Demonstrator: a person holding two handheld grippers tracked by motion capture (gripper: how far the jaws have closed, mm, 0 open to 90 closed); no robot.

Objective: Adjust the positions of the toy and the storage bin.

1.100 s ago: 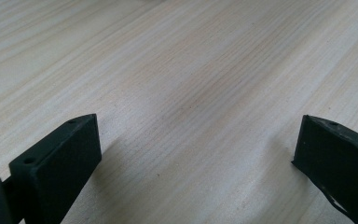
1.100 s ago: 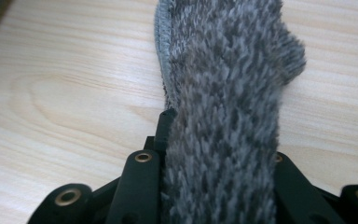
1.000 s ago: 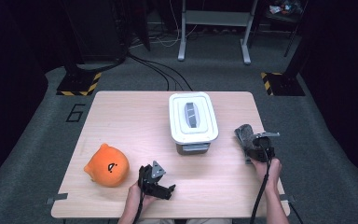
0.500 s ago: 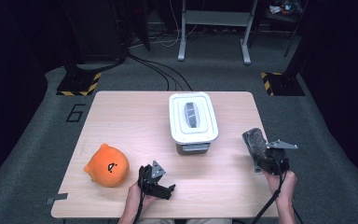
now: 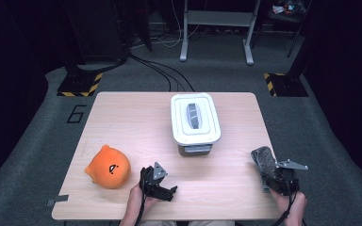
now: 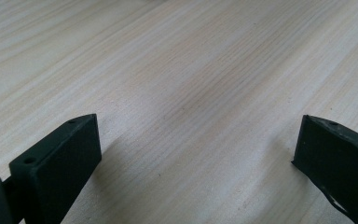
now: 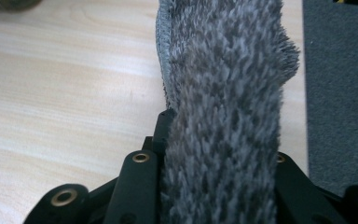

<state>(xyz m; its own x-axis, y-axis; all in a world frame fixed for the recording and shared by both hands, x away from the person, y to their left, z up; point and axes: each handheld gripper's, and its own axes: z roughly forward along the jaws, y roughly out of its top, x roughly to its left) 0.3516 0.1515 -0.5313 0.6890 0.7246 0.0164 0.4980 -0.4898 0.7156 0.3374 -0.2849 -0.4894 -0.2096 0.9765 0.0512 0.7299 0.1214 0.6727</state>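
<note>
Carrying a grey cloth [image 5: 264, 160], right gripper [image 5: 269, 170] clamps it near the table [image 5: 136, 117] edge; left gripper [image 5: 162, 186] rests spread, empty. Next: set cloth down squarely.

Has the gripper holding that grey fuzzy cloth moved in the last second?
Yes. The right gripper carried the grey cloth rightward, away from the white box.

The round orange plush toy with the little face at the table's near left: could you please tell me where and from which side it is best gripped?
Judging by its shape, grip the round orange plush toy across its soft rounded body, coming from above with the jaws spread wide. It sits low on the wooden table with no handle, and its small ears look too short to pinch securely. The open left hand-held gripper lies beside it, closest.
</note>
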